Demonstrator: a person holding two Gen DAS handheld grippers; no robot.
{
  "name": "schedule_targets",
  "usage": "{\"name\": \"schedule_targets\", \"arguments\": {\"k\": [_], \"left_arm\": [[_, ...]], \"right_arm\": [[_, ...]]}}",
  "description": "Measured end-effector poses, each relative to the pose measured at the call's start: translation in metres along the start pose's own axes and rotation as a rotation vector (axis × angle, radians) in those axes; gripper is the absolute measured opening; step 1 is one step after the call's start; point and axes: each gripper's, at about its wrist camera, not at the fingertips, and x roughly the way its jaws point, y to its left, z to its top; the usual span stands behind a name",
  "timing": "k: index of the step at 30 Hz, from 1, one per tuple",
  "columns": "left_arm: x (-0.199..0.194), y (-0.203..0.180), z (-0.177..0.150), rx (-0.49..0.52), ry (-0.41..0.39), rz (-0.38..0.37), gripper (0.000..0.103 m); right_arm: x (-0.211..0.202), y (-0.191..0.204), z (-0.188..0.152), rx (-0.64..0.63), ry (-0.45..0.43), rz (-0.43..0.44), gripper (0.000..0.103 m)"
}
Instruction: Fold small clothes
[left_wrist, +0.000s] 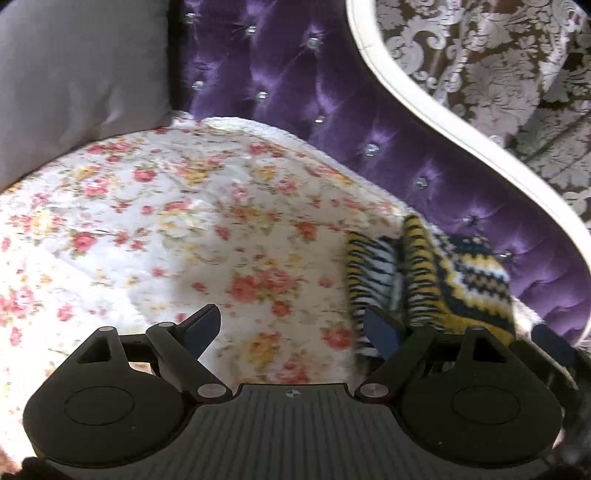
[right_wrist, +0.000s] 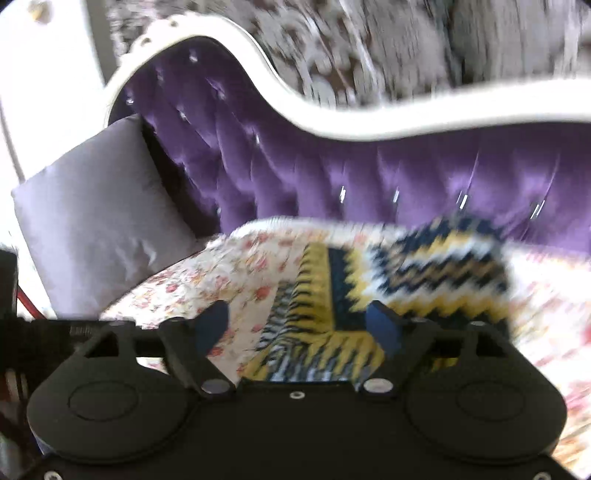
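left wrist view: the left tool (left_wrist: 291, 332) has its jaws spread wide with nothing in them, over a flowery blanket (left_wrist: 184, 221) on a purple couch (left_wrist: 280, 85). the small knit cloth (left_wrist: 436, 280), yellow, white and dark blue, lies on the blanket to the right, by the couch back. in the right wrist view, the right tool (right_wrist: 301, 325) is let go too, with the cloth blurry just past its blue fingers (right_wrist: 384, 326). a grey pillow (right_wrist: 99, 218) leans at the left end.

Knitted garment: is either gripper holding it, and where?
Neither. The left gripper and right gripper are open; the knitted garment lies loose on the floral blanket.
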Motion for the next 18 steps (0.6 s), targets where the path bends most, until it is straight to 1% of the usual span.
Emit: {"name": "schedule_targets", "arguments": {"k": [1,3,6,7,8,10,12,13,14,15,16,18], "left_arm": [[0.002,-0.003,-0.001,0.004,0.006,-0.01,0.085],[0.005,-0.008,-0.003,0.017,0.017,-0.012,0.085],[0.008,-0.017,-0.005,0.047,0.021,-0.009,0.085],[0.009,-0.019,-0.006,0.052,0.02,-0.009,0.085],[0.009,-0.02,-0.006,0.055,0.019,-0.009,0.085],[0.01,-0.022,-0.006,0.057,0.02,-0.012,0.085],[0.011,-0.022,-0.007,0.057,0.023,-0.013,0.085],[0.011,-0.022,-0.007,0.058,0.027,-0.015,0.085],[0.012,-0.022,-0.007,0.06,0.029,-0.017,0.085],[0.012,-0.022,-0.007,0.063,0.031,-0.018,0.085],[0.013,-0.021,-0.007,0.064,0.031,-0.019,0.085],[0.013,-0.021,-0.007,0.062,0.033,-0.02,0.085]], "right_arm": [[-0.005,0.009,-0.004,-0.056,-0.009,-0.043,0.101],[-0.017,0.025,-0.02,-0.185,-0.02,-0.127,0.102],[-0.022,0.051,-0.047,-0.395,0.007,-0.232,0.102],[-0.022,0.059,-0.055,-0.444,0.013,-0.234,0.101],[-0.023,0.065,-0.061,-0.473,0.017,-0.218,0.099],[-0.02,0.076,-0.07,-0.501,0.016,-0.19,0.097],[-0.011,0.087,-0.076,-0.542,0.021,-0.202,0.09],[-0.006,0.09,-0.078,-0.558,0.033,-0.208,0.081],[-0.001,0.091,-0.079,-0.556,0.052,-0.212,0.068],[0.004,0.089,-0.079,-0.536,0.073,-0.205,0.064],[0.007,0.086,-0.079,-0.509,0.082,-0.202,0.063],[0.011,0.082,-0.079,-0.486,0.086,-0.211,0.063]]}}
